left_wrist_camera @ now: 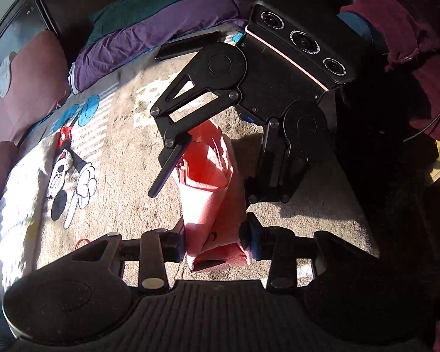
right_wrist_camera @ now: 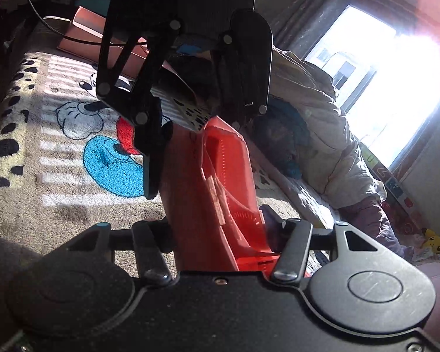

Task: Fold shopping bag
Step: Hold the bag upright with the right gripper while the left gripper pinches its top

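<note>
Item: pink-red non-woven fabric shopping bag, gathered into a narrow strip, stretched between my two grippers above the beige plush blanket printed with cartoon mice.

My left gripper: fingers narrow, pressed on the strip's near end at lower centre of its own frame. My right gripper: fingers likewise narrowed onto the other end, lower centre of its frame. In the left view the right gripper's far jaw stands off to the left of the cloth while the near one is lost in shadow (so that view alone does not settle the grip).

Surroundings, left view: purple bedding roll with a teal cloth along the upper left; mauve pillow at the left edge; flat black bar-shaped object lying on the blanket's far edge; maroon sleeve at upper right.

Right view only: bright window at upper right, washing out that corner; pale quilted jacket heaped below it; salmon-coloured flat box at upper left; small yellow plush toy at the right edge.

Obstruction: each gripper's black body blocks the middle top of the other's frame.
</note>
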Available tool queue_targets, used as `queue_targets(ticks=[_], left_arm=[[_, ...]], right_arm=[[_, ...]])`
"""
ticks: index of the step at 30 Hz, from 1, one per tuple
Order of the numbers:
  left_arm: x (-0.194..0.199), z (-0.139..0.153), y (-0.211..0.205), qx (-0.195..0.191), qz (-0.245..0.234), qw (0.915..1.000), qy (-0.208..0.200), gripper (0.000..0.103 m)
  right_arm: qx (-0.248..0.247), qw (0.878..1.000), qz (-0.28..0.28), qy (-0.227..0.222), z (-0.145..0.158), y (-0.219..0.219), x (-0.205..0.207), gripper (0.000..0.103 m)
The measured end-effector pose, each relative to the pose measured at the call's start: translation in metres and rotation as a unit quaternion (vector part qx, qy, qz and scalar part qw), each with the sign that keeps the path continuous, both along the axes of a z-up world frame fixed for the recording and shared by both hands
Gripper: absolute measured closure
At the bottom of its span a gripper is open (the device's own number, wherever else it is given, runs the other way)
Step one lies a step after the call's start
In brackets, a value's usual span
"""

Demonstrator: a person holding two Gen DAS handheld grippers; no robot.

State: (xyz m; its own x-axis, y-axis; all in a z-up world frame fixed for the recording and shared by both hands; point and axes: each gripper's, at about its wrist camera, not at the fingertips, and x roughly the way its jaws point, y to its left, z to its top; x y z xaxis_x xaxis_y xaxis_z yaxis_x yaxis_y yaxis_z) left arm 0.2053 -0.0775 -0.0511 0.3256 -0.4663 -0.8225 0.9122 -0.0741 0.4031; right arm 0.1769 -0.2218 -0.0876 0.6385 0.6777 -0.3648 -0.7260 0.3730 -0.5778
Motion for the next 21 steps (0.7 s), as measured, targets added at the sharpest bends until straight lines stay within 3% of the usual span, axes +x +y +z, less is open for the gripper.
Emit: queue_targets(ticks=[2, 6, 10, 15, 19, 20, 21], left_arm=[[-0.003, -0.002, -0.002, 0.01, -0.002, 0.9999, -0.012, 0.065], [0.015, 0.001, 0.005, -0.026, 0.054, 0.9976, 0.035, 0.065], [0.034, 0.005, 0.013, -0.065, 0.114, 0.987, 0.092, 0.065], [0.042, 0.013, 0.019, -0.088, 0.132, 0.9808, 0.114, 0.062], [0.054, 0.032, 0.033, -0.117, 0.153, 0.9728, 0.129, 0.052], [0.057, 0.038, 0.039, -0.126, 0.159, 0.9707, 0.129, 0.051], [0.06, 0.045, 0.044, -0.136, 0.164, 0.9686, 0.128, 0.051]], right_arm=[[-0.001, 1.0, 0.0, 0.007, -0.001, -0.001, -0.001, 0.047], [-0.005, 1.0, -0.017, 0.01, -0.003, 0.003, -0.002, 0.061], [0.004, 0.999, -0.028, 0.035, -0.001, 0.003, 0.002, 0.071], [0.039, 0.995, -0.032, 0.083, 0.004, -0.002, 0.011, 0.075], [0.105, 0.986, -0.037, 0.123, 0.01, -0.015, 0.024, 0.076], [0.135, 0.98, -0.04, 0.14, 0.013, -0.02, 0.03, 0.076], [0.191, 0.966, -0.044, 0.171, 0.017, -0.03, 0.04, 0.078]])
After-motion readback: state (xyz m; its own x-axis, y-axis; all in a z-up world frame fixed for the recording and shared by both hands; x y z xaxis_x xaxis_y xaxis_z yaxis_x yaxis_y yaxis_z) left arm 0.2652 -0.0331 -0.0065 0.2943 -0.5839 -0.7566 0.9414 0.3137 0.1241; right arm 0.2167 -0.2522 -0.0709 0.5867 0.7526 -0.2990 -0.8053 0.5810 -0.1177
